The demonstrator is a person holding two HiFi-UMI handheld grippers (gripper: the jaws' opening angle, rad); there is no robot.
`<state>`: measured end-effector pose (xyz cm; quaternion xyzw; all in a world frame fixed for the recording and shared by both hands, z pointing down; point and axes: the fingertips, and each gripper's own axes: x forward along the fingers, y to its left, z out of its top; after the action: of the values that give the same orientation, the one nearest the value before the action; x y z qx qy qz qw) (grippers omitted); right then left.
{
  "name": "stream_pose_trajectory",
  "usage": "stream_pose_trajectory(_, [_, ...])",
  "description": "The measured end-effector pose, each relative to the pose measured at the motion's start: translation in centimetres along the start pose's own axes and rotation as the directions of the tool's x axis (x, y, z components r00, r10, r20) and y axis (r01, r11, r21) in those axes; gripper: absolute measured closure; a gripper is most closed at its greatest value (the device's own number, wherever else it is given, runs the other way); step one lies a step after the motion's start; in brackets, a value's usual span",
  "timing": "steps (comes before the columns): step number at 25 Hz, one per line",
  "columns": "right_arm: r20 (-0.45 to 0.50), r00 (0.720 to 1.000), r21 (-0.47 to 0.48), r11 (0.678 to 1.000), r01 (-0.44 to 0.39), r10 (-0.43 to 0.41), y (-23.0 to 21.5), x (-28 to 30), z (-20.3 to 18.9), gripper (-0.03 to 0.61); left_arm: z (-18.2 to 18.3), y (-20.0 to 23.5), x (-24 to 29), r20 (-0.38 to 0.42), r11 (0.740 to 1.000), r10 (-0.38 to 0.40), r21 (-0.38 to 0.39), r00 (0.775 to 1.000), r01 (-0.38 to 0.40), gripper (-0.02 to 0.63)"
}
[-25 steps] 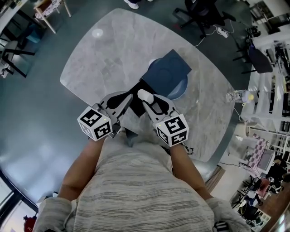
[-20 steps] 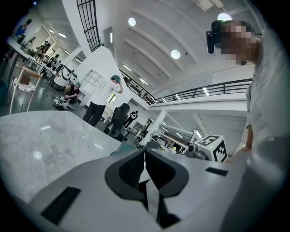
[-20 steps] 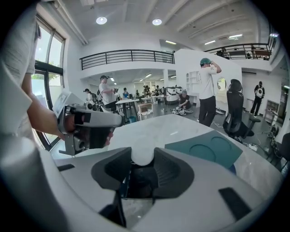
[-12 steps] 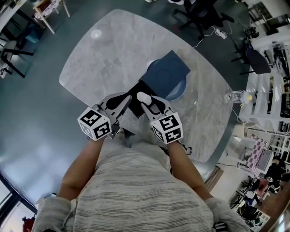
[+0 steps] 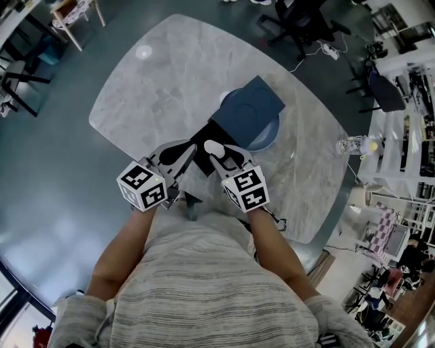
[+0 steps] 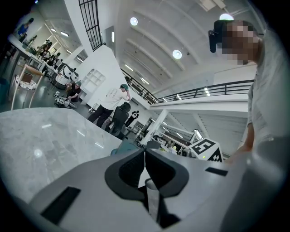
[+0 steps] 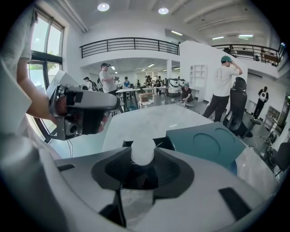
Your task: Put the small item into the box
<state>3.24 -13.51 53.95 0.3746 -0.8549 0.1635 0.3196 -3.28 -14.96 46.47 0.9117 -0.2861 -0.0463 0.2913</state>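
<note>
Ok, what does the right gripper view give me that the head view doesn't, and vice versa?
Only the right gripper view: the balcony railing and ceiling lights overhead. Only the head view: the whole table outline against the floor. Both: the small white item pinched in the right gripper, the open box, its blue lid, the left gripper.

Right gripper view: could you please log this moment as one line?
right gripper: shut on white item | left gripper: shut, empty | box: lid open
</note>
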Motion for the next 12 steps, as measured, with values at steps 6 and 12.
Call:
stream_pose_trajectory(6, [-0.042,0.999,-0.018,1.0,0.002,-0.003,0.2,0.9,-1.0,0.413,-0.2,-0.1,-0.2,0.001,1.0,-0.004,0.004,1.0,0.004,0.591])
stream_pose_trajectory(12, [-0.082,0.997,-0.047,0.999,0.004,-0.008,0.1,1.2,-1.7,0.413,-0.1,-0.2,-0.3,0.005,1.0,-0.002,0.003,1.0,0.002,0.591])
